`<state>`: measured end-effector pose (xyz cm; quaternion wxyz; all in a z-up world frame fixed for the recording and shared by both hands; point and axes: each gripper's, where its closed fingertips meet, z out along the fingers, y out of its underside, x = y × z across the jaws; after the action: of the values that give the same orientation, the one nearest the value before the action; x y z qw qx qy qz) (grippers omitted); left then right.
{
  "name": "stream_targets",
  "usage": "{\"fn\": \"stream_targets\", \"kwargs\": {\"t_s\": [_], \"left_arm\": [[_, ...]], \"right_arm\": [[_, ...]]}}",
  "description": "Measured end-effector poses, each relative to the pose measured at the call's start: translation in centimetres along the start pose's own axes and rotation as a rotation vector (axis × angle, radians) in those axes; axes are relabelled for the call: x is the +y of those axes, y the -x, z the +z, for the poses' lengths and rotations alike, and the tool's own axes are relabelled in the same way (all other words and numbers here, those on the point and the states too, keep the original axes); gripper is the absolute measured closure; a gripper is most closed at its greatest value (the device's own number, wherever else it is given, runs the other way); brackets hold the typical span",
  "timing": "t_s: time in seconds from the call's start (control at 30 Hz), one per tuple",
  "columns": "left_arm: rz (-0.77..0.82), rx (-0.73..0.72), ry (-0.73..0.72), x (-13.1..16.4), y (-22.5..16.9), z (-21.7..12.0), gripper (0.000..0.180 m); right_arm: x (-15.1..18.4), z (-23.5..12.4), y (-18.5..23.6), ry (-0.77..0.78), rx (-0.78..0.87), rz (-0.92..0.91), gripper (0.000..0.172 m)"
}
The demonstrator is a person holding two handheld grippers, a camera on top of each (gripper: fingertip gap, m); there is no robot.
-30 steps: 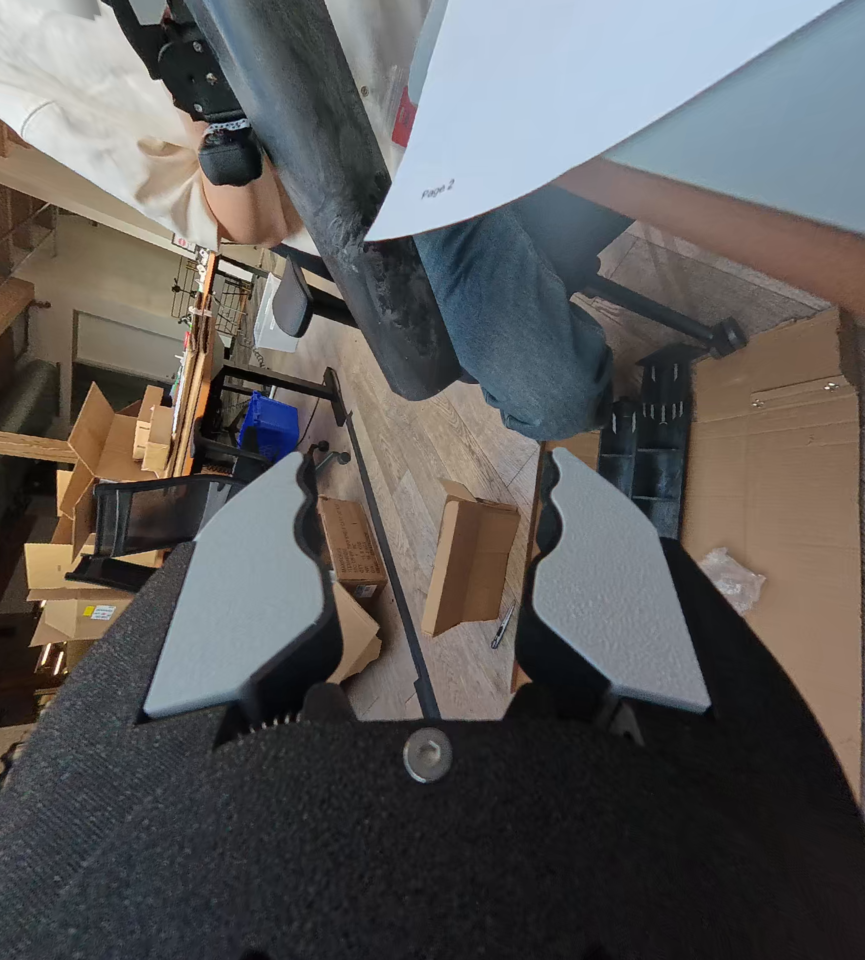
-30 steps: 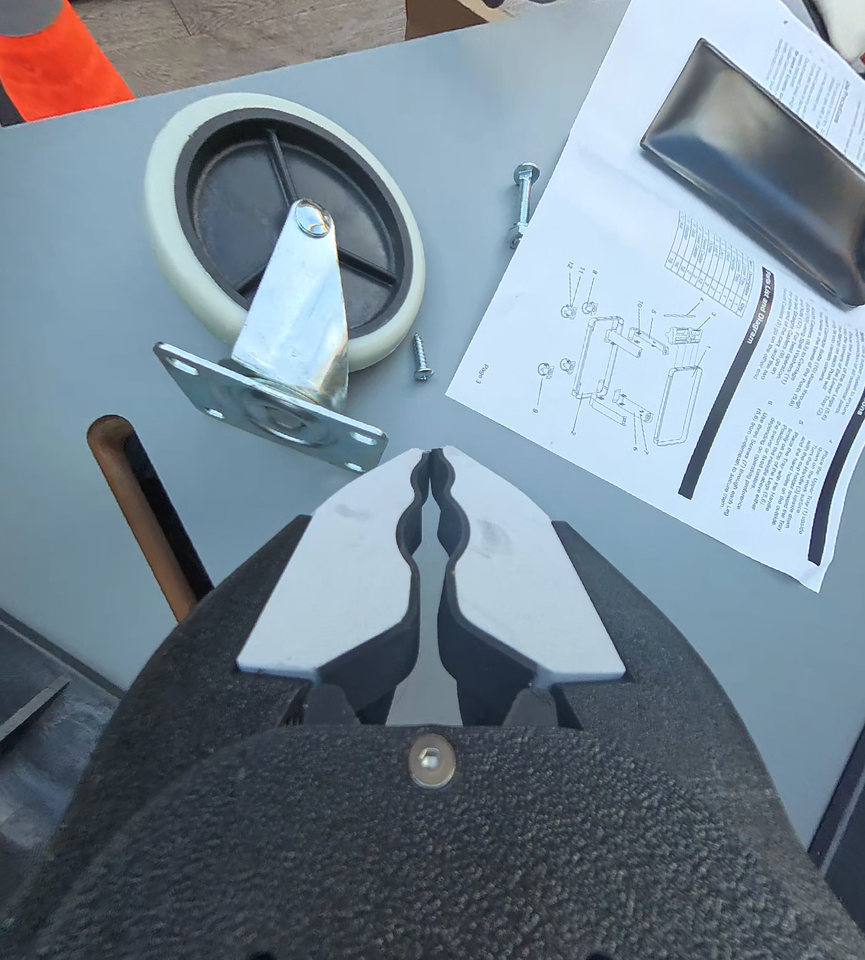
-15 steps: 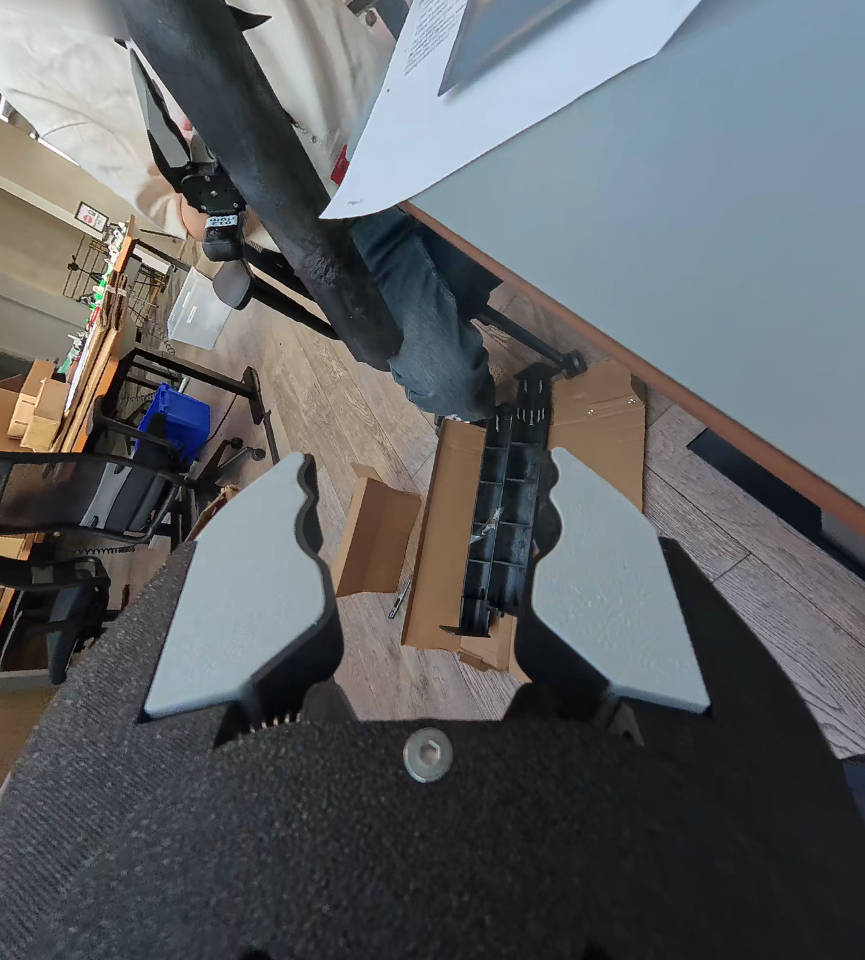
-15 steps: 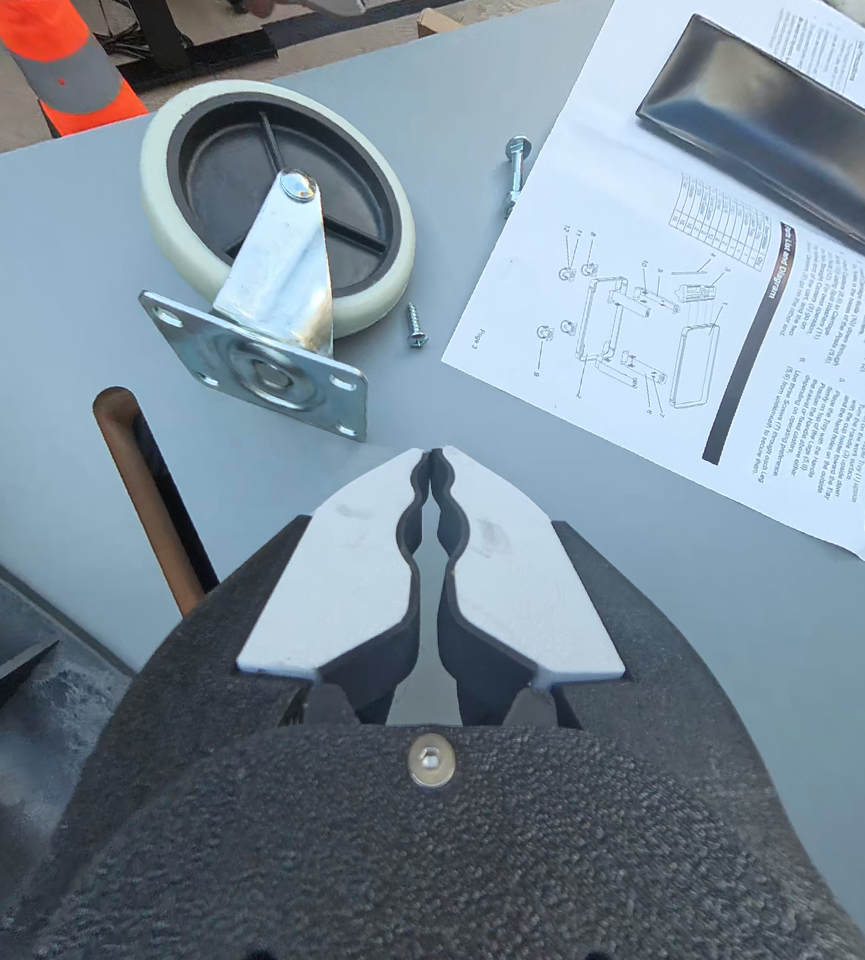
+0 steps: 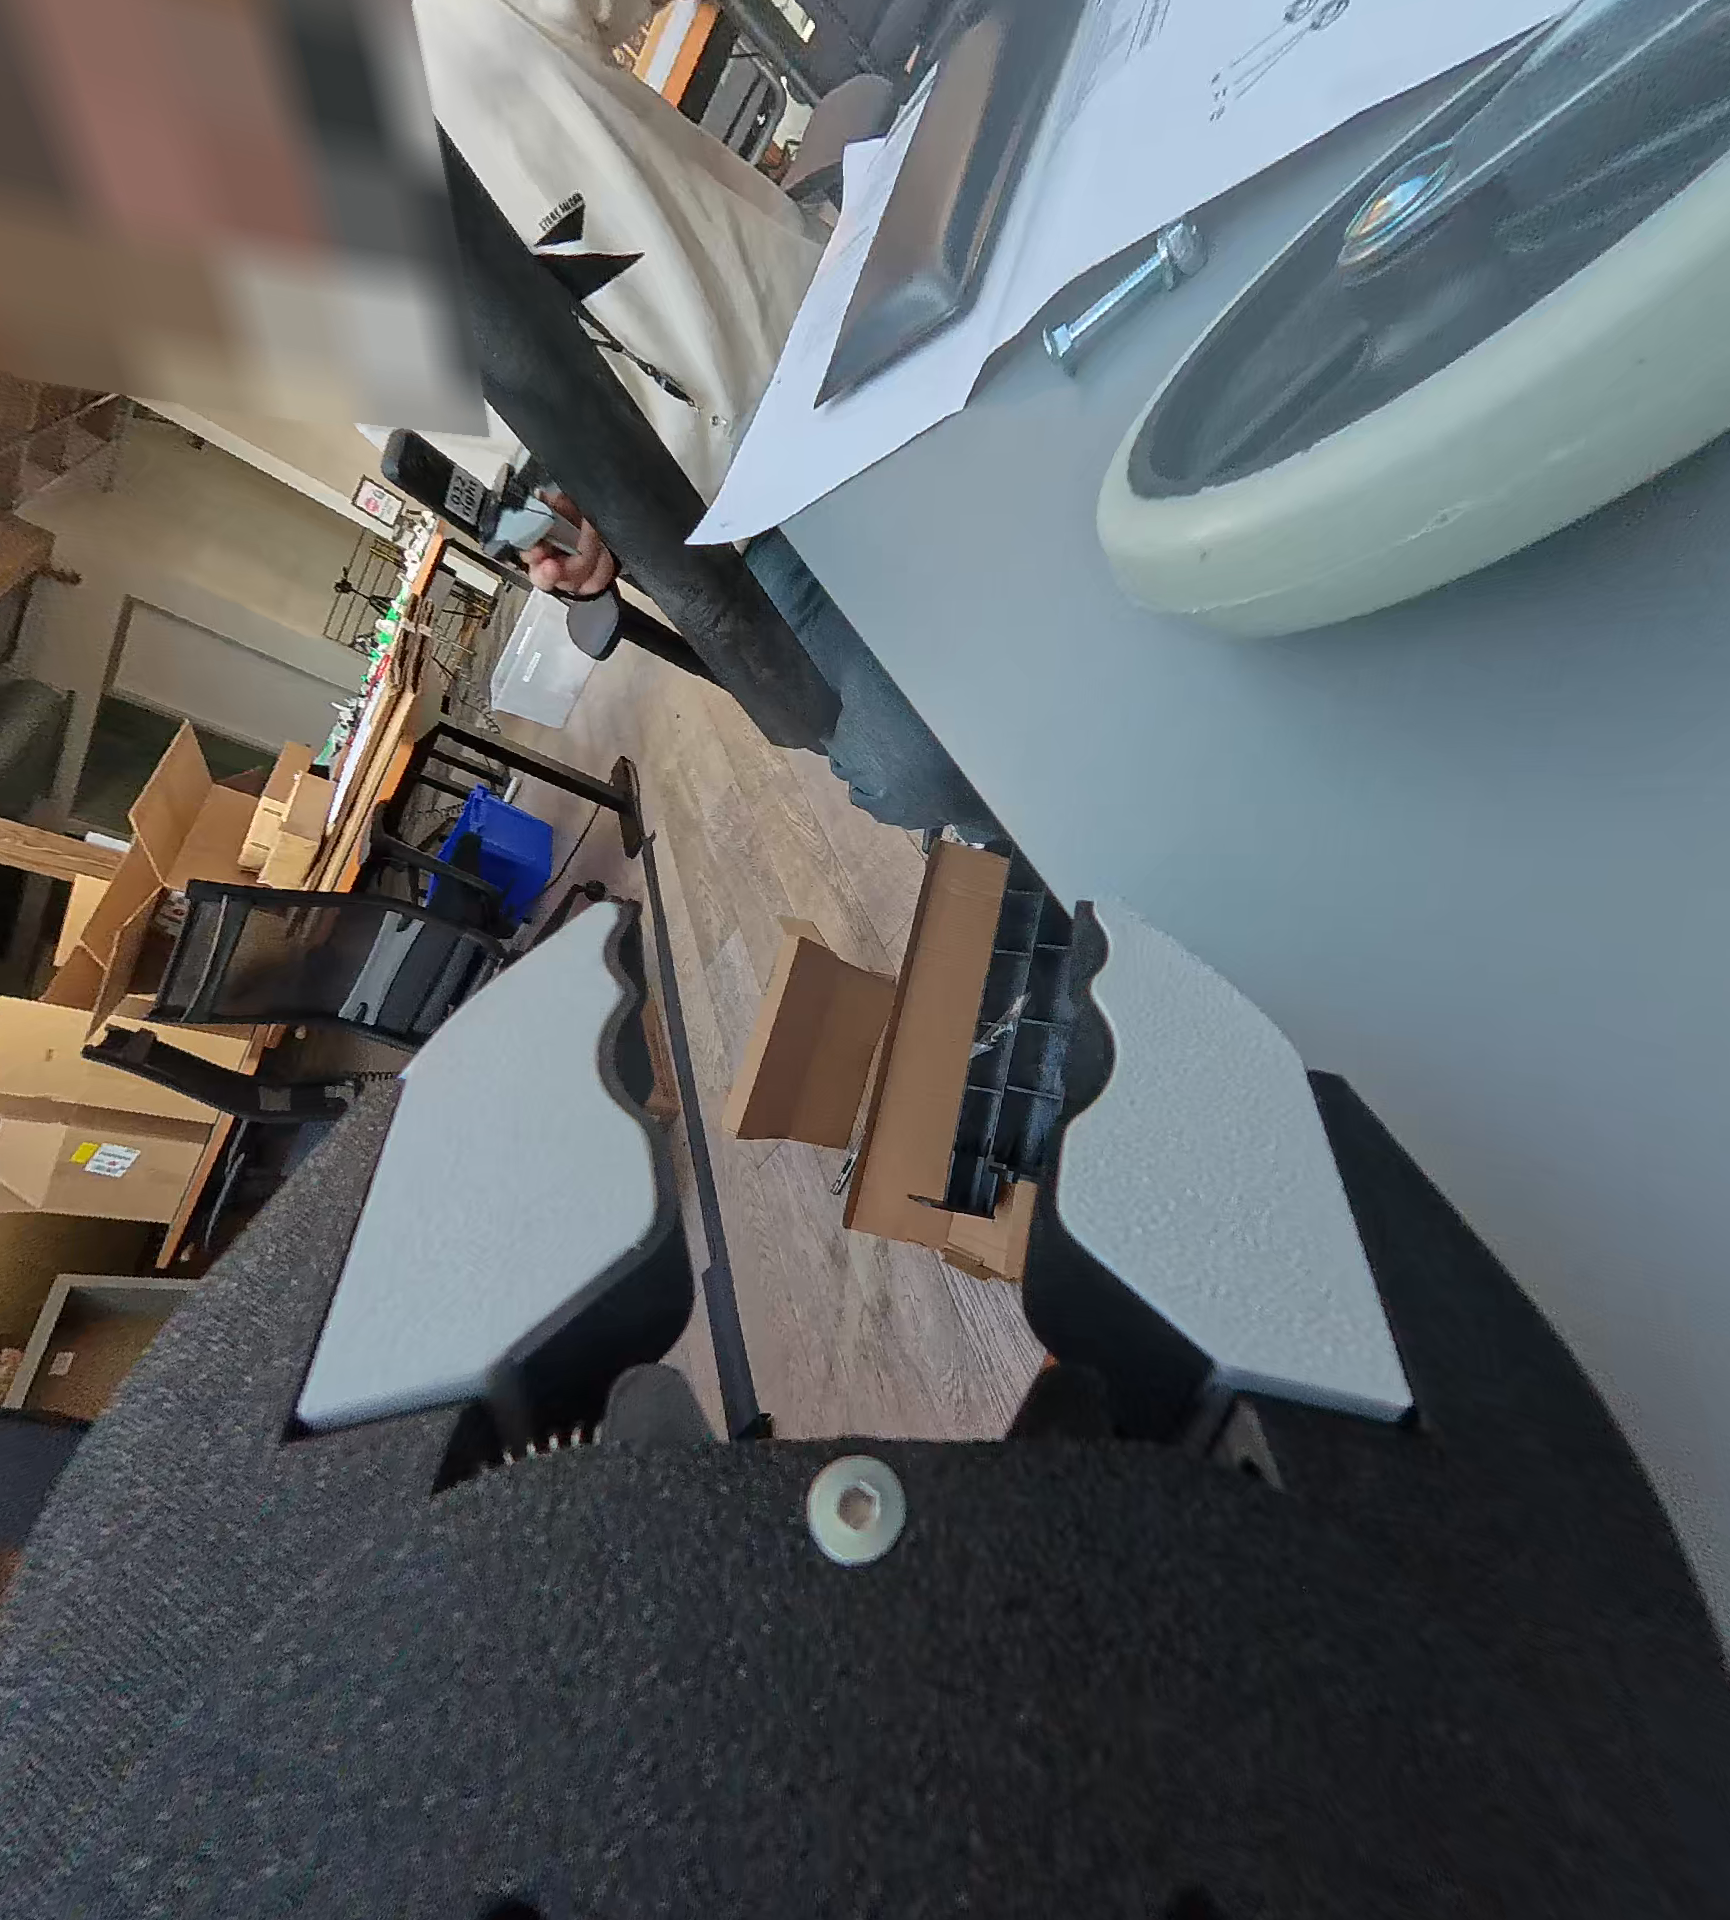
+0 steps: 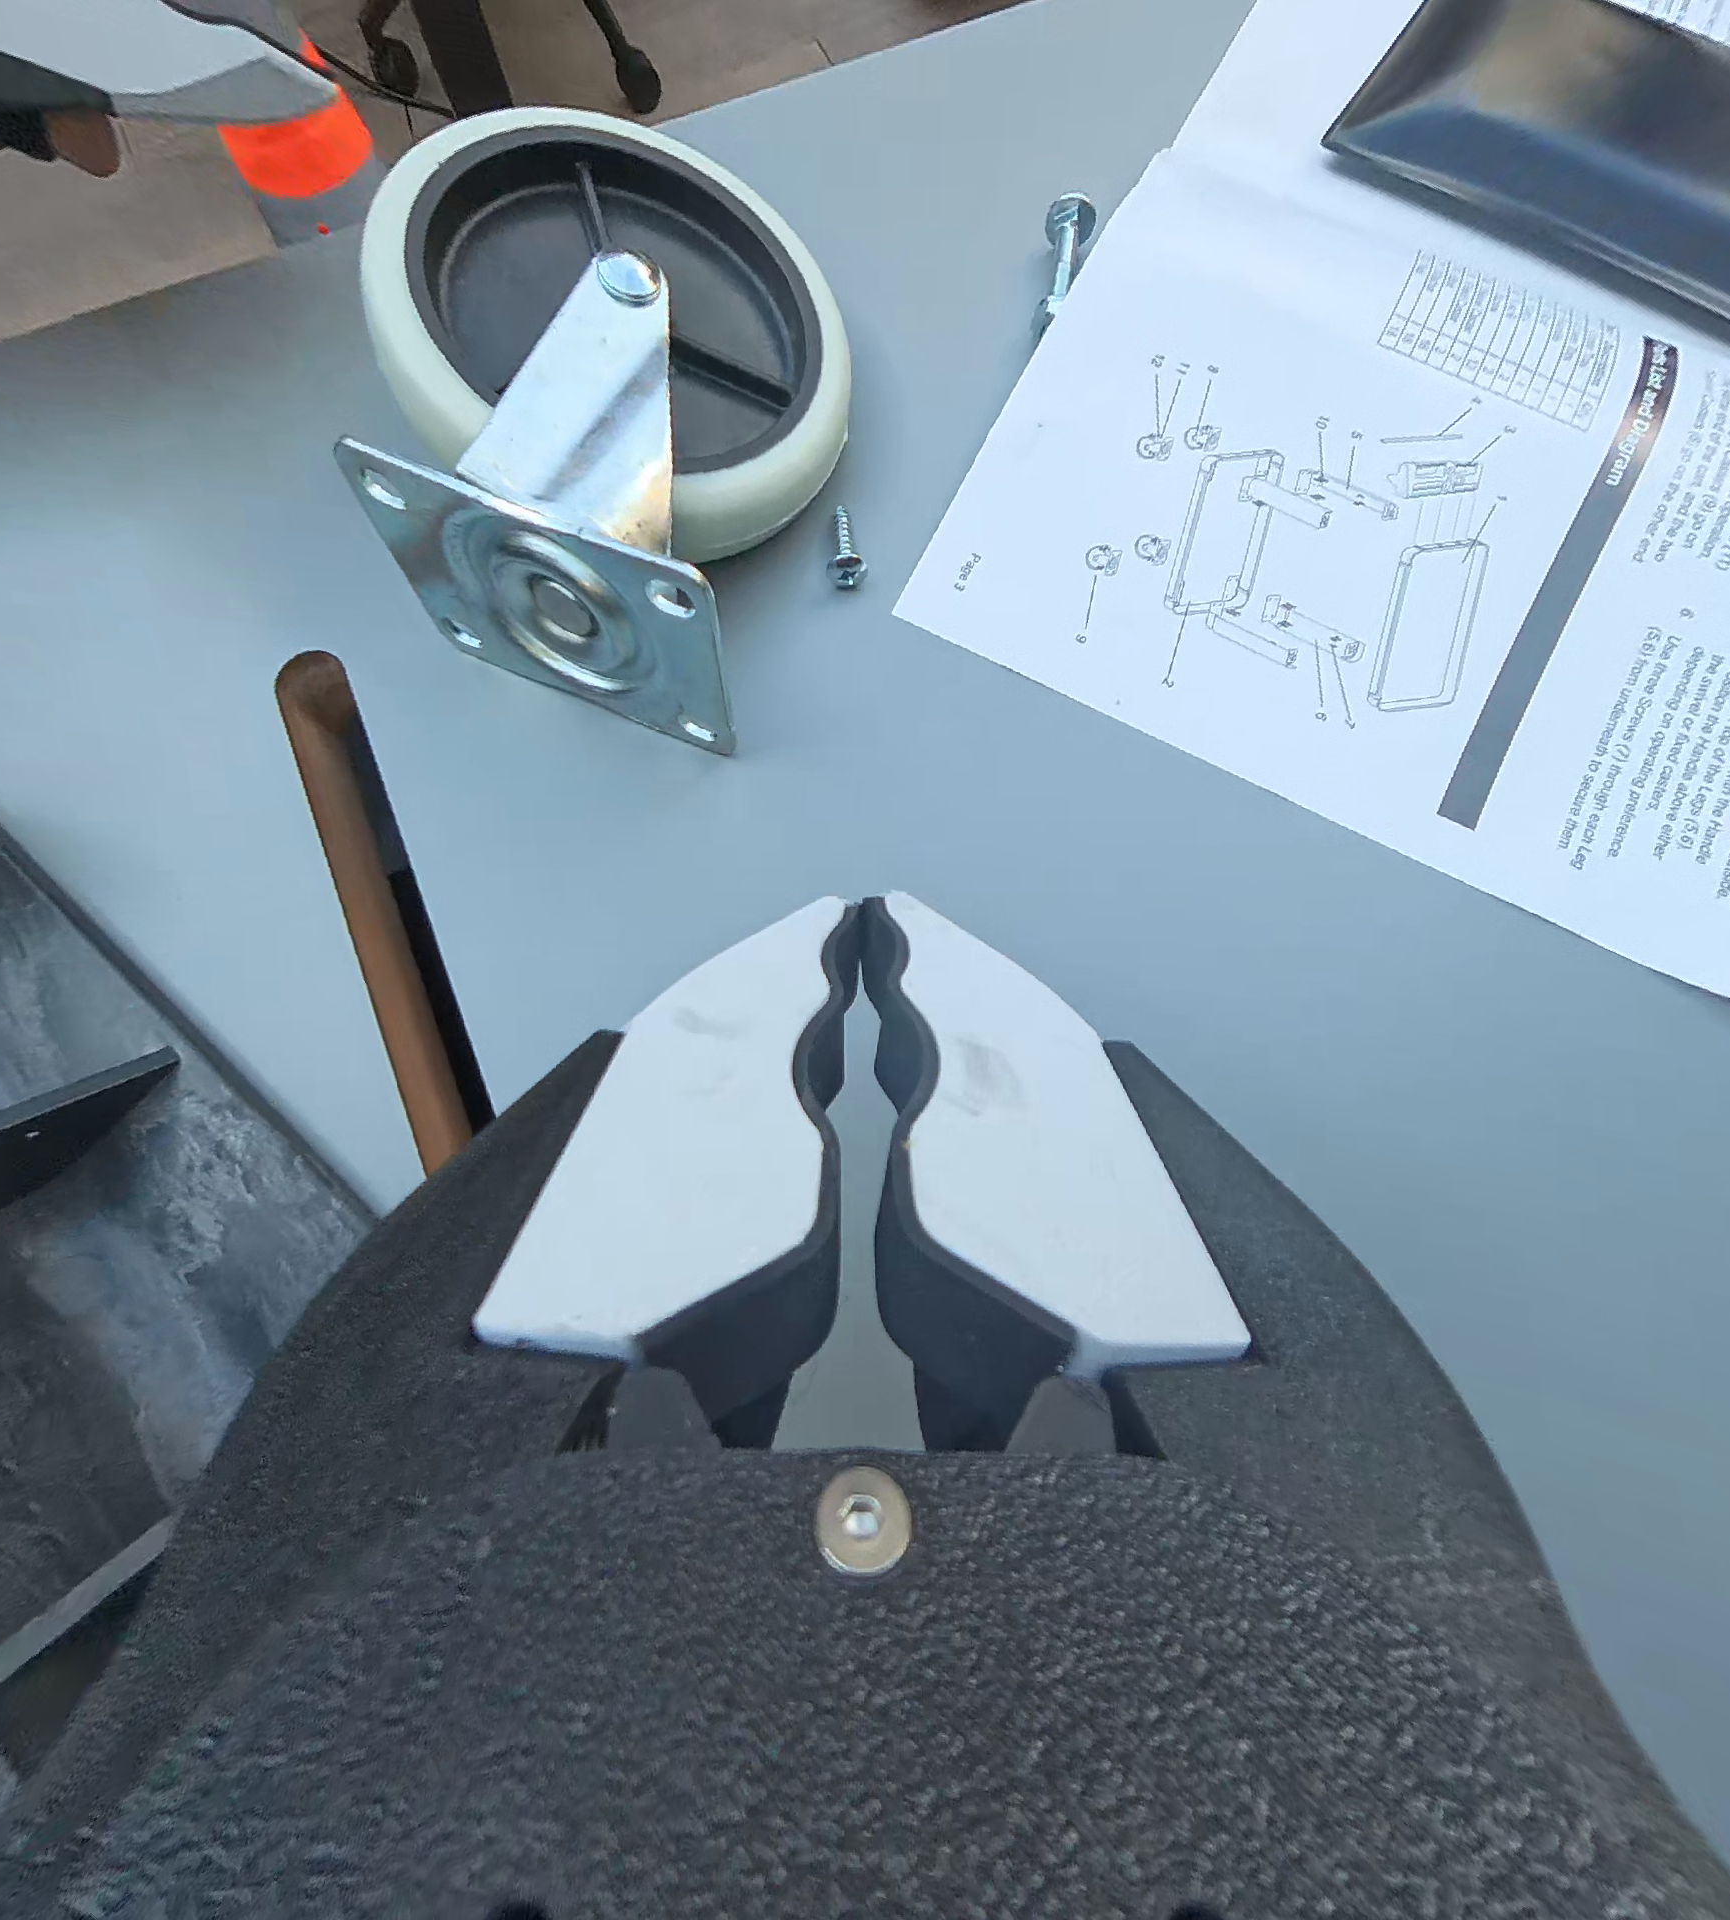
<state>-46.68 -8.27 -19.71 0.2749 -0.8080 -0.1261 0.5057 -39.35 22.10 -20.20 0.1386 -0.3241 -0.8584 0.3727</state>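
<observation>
The right gripper (image 6: 863, 928) hovers over the flat grey tabletop (image 6: 996, 831) with its two pale fingers pressed together at the tips, pinching nothing. At about eleven o'clock from those tips lies a cream-rimmed caster wheel with a black hub and a shiny metal bracket and mounting plate (image 6: 591, 416), resting on its side; a small silver screw (image 6: 847, 553) lies just beside it at twelve o'clock, and a longer silver bolt (image 6: 1056, 265) farther off at one o'clock, touching the edge of a white printed instruction sheet (image 6: 1360, 540) that bears a glossy black rectangular tray (image 6: 1609, 156). The left gripper (image 5: 856, 940) stands spread wide and bare at the table's edge, the wheel (image 5: 1463, 416) at two o'clock from it.
</observation>
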Motion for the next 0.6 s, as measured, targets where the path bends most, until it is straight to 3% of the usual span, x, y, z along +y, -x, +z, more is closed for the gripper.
{"fn": "stream_targets", "kwargs": {"t_s": [0.13, 0.3, 0.47, 0.5, 0.6], "left_arm": [[-0.010, -0.049, -0.041, -3.3, -0.2, -1.3, 0.103], [-0.096, -0.129, -0.096, -7.8, 0.5, 1.3, 0.107], [-0.168, -0.227, -0.105, -8.8, 0.0, 4.2, 0.114], [-0.187, -0.243, -0.120, -8.9, -0.1, 4.3, 0.124], [-0.202, -0.260, -0.141, -9.2, 0.1, 3.9, 0.125]], "right_arm": [[0.7, -1.0, 0.4, 0.014, -0.038, -0.003, 0.172], [1.8, -2.5, 0.4, 0.024, -0.062, 0.003, 0.172], [1.0, -4.2, 1.0, -0.038, -0.084, 0.007, 0.172], [0.8, -4.3, 1.0, -0.047, -0.082, 0.003, 0.172], [0.7, -4.3, 1.2, -0.066, -0.077, -0.005, 0.172]]}}
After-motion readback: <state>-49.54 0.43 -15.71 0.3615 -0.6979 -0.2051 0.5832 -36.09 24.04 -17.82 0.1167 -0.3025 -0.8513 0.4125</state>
